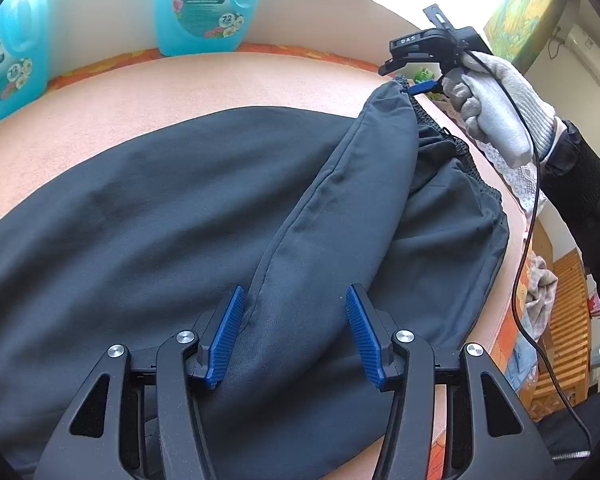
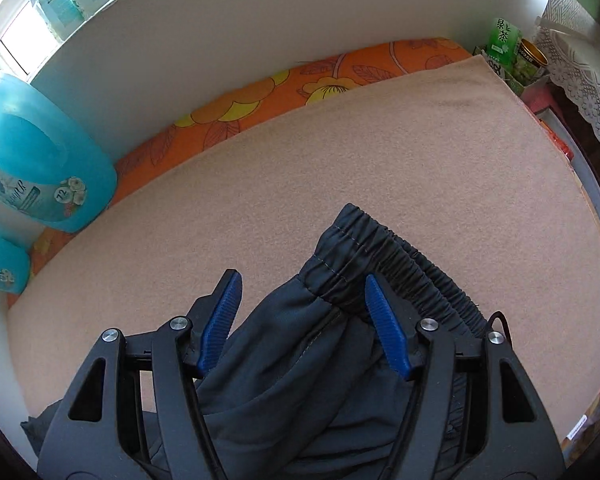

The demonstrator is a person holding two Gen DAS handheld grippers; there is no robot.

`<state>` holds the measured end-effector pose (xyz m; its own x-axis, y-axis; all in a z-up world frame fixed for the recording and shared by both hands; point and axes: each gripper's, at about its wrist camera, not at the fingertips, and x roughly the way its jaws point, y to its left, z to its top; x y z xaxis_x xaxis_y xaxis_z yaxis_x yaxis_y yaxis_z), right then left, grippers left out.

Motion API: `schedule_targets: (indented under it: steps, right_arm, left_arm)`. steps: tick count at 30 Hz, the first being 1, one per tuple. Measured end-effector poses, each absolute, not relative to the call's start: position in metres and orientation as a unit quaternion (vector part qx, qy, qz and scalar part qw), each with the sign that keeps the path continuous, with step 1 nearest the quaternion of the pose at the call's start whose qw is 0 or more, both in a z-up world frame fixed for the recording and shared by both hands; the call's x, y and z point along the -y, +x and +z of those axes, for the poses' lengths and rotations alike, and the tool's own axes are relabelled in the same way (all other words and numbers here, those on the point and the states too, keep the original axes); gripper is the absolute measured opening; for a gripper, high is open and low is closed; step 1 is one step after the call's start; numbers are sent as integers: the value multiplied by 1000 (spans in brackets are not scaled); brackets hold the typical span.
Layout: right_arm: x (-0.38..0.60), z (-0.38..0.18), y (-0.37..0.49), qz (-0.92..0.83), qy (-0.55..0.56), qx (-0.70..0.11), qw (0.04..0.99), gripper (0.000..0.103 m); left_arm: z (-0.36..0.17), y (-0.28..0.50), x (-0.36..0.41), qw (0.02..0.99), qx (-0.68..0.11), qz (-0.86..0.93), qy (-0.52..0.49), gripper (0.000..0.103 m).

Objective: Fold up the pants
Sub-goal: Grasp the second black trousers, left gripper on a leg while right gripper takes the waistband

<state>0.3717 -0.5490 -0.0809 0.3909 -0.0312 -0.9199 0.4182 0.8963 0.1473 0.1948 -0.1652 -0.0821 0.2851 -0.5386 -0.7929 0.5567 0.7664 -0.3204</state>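
A: Where are the pants point(image 1: 148, 216) lying?

B: Spread over the pink blanket point(image 1: 188, 88), dark and mostly flat. From the left gripper point(image 1: 296, 336) they run forward and off to its left. One long fold of the fabric runs from between its blue pads point(image 1: 226, 336) diagonally up and to the right, toward the other tool.

A: Is the left gripper pinching that fold?

B: No. Its jaws stand spread, one pad on each side of the ridge of cloth, with gaps showing; the fabric lies under and between them, not squeezed.

A: And the right gripper point(image 2: 304, 324)?

B: Also spread apart. The elastic waistband point(image 2: 364, 244) bunches just ahead of it, one gathered section reaching forward past the tips, another trailing behind the right-hand finger. Cloth passes between the pads, but they are not pressed on it. Whether the right pad brushes the band I cannot tell.

A: Can you see who carries it?

B: In the left wrist view a gloved hand point(image 1: 496, 108) grips the right tool's handle at the far end of the fold, a black cable point(image 1: 528, 240) hanging from it.

A: Anything beyond the tools?

B: Turquoise detergent bottles point(image 1: 208, 4) stand ahead against the white wall, on an orange flowered sheet point(image 2: 340, 76) edging the blanket.
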Motion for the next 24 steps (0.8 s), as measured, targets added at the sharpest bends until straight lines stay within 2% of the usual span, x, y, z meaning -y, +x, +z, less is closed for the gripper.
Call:
schedule_targets:
  steps: [1, 6, 7, 8, 10, 11, 19, 24]
  right_arm:
    - [549, -85, 373, -142, 176, -541, 810, 67]
    - [549, -99, 372, -152, 156, -552, 805, 63]
    - [550, -100, 371, -156, 153, -552, 804, 49]
    - [552, -100, 369, -154, 157, -553, 804, 30]
    - [554, -98, 361, -138, 170, -548, 807, 13]
    - [553, -92, 355, -132, 166, -539, 815, 9]
    - [585, -36, 278, -93, 238, -436, 863, 8]
    - [612, -34, 203, -83, 294, -392, 867, 7]
  left_arm:
    - [-82, 194, 165, 801, -489, -344, 10, 51]
    - [-86, 189, 165, 801, -485, -352, 28, 16]
    - [-87, 188, 165, 802, -482, -351, 30, 11]
    - [-87, 188, 165, 804, -480, -351, 30, 8]
    - [-86, 188, 163, 807, -476, -349, 24, 6]
    - [-86, 188, 160, 809, -473, -349, 22, 5]
    - [-67, 170, 143, 828, -440, -346, 30, 3]
    - [-67, 155, 140, 827, -439, -350, 38, 3]
